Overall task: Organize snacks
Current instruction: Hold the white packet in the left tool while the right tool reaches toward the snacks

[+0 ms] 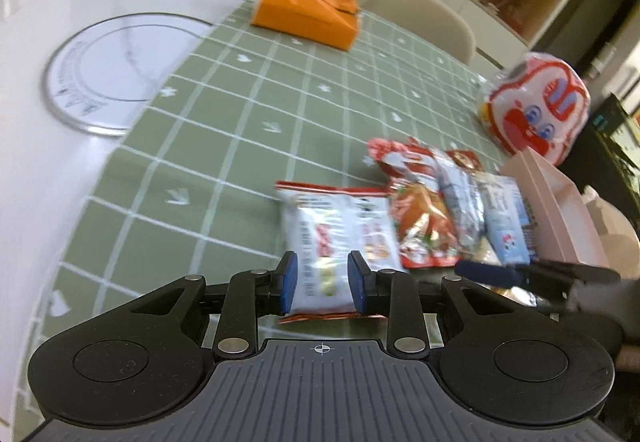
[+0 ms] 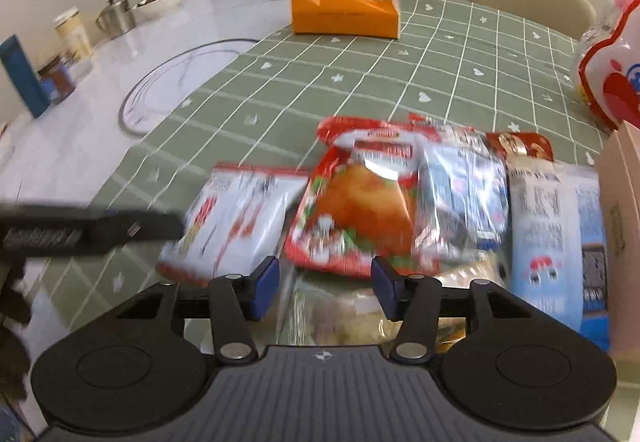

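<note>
My left gripper [image 1: 324,282] is shut on a white snack packet with red print [image 1: 336,242], its blue pads pressing the packet's near end. The same packet [image 2: 240,218] shows in the right wrist view, lifted at the left of a row of snacks. That row holds a red packet [image 2: 360,210], a silver-blue one [image 2: 460,198] and a light blue one [image 2: 552,234]. My right gripper [image 2: 325,282] hangs open over a clear packet [image 2: 336,310] at the near end of the row. Its pads stand apart from the packet's sides.
A green checked cloth [image 1: 240,122] covers the white table. An orange box [image 2: 344,8] stands at the far side. A big red-and-white bag [image 1: 540,106] and a pink box [image 1: 560,210] are at the right. A round glass turntable [image 2: 176,82] and jars [image 2: 72,34] sit left.
</note>
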### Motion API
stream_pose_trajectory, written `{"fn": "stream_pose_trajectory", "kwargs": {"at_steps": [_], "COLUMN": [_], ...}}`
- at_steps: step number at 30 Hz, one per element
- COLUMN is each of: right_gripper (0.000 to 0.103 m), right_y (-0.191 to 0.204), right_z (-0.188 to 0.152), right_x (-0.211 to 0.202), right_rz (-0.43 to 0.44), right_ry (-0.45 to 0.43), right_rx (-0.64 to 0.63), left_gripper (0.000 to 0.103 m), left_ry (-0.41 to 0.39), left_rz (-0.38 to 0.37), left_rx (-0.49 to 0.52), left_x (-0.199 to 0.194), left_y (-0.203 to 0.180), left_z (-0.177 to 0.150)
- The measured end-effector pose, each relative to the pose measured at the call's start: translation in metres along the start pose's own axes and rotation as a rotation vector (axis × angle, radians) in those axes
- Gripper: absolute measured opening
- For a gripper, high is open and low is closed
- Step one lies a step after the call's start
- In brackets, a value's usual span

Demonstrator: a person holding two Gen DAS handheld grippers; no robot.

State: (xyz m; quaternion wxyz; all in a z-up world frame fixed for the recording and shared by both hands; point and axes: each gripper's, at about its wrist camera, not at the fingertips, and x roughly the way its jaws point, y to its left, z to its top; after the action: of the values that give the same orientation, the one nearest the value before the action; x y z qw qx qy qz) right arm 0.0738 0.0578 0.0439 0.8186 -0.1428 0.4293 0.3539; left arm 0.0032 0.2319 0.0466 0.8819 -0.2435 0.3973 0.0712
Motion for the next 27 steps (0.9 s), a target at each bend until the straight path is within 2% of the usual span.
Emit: {"fn": "stream_pose_trajectory", "kwargs": {"at_steps": [2,5,8,11,13,15,17,21,24,27], "right_gripper": [0.048,0.048,0.049,0.054,0.058,0.061,0.062,0.062,0.063,0.064], "right_y": [0.001,-0.001,-0.018,-0.036,-0.051,-0.065,-0.079,-0.104,-0.115,-0.121], "right_z": [-0.008,-0.021,-0.030,-0.043,-0.053,-0.063,-0.074,-0.090,-0.098,-0.104], "right_x": [-0.009,-0.032,-0.053,-0.072,-0.082,-0.090,-0.094,-0.093,-0.092,-0.087], "right_rz": [-0.033,-0.079,-0.109,-0.183,-0.224,-0.250,-0.264,-0.296,-0.301,-0.282], "right_ry": [-0.003,-0.046,-0.069,-0.096,-0.108,-0.105,-0.092,-0.064,-0.056,-0.033], "right_rx": [-0.022,-0.072,-0.060,-0.041,-0.022,0.009,0.049,0.140,0.196,0.235], "left_gripper": [0.031,0.031,0.032,0.033,0.043,0.061,0.067,0.064,0.062,0.062], "left_ry": [-0.004,-0.014,0.004,0.024,0.045,0.067,0.085,0.063,0.041,0.081], "left_rz": [0.012,0.071,0.109,0.164,0.181,0.179,0.176,0.187,0.312,0.239], "left_rx": [0.038,0.093,0.125,0.199,0.239,0.269,0.296,0.307,0.331,0.237], "left_x": [0.004,0.010,0.020,0.030,0.036,0.040,0.044,0.037,0.033,0.035], "left_y": [-0.012,-0.028,-0.044,-0.061,-0.072,-0.079,-0.084,-0.081,-0.072,-0.054], "left_z": [0.000,0.001,0.005,0.007,0.007,0.006,0.005,0.007,0.009,0.019]}}
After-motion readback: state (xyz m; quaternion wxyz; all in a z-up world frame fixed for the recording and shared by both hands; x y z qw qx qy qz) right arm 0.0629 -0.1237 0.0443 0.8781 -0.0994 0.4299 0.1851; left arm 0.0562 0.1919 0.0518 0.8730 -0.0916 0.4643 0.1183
